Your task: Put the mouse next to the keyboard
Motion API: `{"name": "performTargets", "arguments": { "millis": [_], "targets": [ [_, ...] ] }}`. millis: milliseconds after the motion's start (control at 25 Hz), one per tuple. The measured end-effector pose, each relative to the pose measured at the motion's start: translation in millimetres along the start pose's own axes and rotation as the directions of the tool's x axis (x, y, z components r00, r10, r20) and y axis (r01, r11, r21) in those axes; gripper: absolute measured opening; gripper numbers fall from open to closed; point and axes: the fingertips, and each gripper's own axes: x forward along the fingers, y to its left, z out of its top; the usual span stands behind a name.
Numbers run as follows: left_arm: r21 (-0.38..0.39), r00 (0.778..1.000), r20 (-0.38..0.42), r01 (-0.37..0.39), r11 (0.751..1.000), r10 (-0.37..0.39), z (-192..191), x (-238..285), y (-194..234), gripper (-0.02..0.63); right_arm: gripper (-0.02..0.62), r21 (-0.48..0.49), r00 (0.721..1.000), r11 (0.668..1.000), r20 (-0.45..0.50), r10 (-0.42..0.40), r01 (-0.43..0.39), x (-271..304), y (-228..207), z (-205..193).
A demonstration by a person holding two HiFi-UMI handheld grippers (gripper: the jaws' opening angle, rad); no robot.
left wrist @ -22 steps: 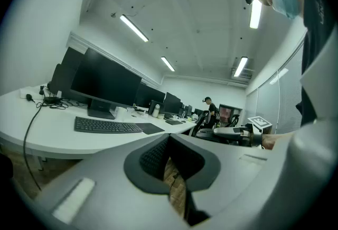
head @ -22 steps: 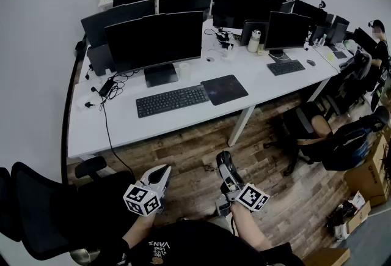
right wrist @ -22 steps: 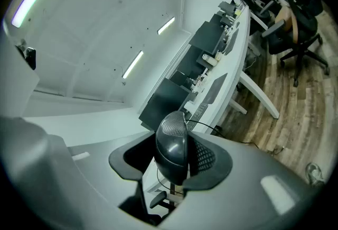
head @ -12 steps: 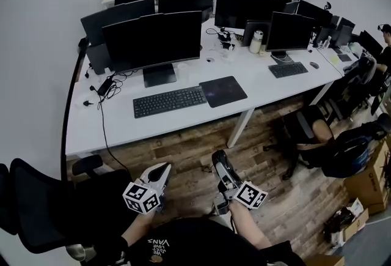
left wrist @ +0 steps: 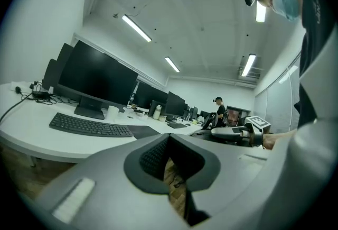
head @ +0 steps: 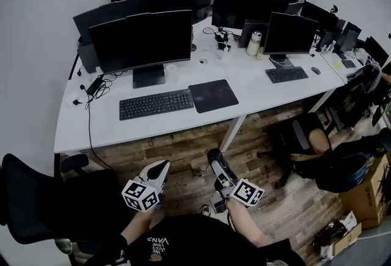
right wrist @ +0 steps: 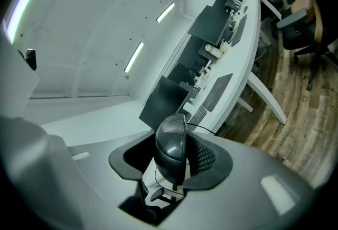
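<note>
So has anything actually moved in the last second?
Barely. The head camera swung a little, so the desk and keyboard sit further left in the head view. The left gripper and right gripper stay low before the person, the right one shut on the mouse. Nothing visibly taken or released.

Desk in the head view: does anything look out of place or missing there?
The mouse pad beside the keyboard has nothing on it; the mouse is off the desk, clamped in the right claw.

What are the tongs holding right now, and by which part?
The right tongs grip the black mouse by its two sides, its rounded end sticking out beyond them. The left tongs are shut on nothing.
</note>
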Motion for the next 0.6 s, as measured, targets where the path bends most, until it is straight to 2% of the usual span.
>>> {"name": "performTargets", "arguments": {
  "millis": [280,600],
  "targets": [
    [-0.011,0.999,0.026,-0.030,0.999,0.031,-8.1,48.5,-28.7,0.000,0.181,-0.019,0.999,1.000,-0.044,-0.002,0.001,2.0,-34.5,52.1],
    [-0.034,0.994,0.001,-0.106,0.994,0.106,-16.6,59.9,-21.2,0.002,0.181,0.016,0.997,1.000,-0.081,0.005,-0.004,19.2,-55.1,70.4]
  ]
}}
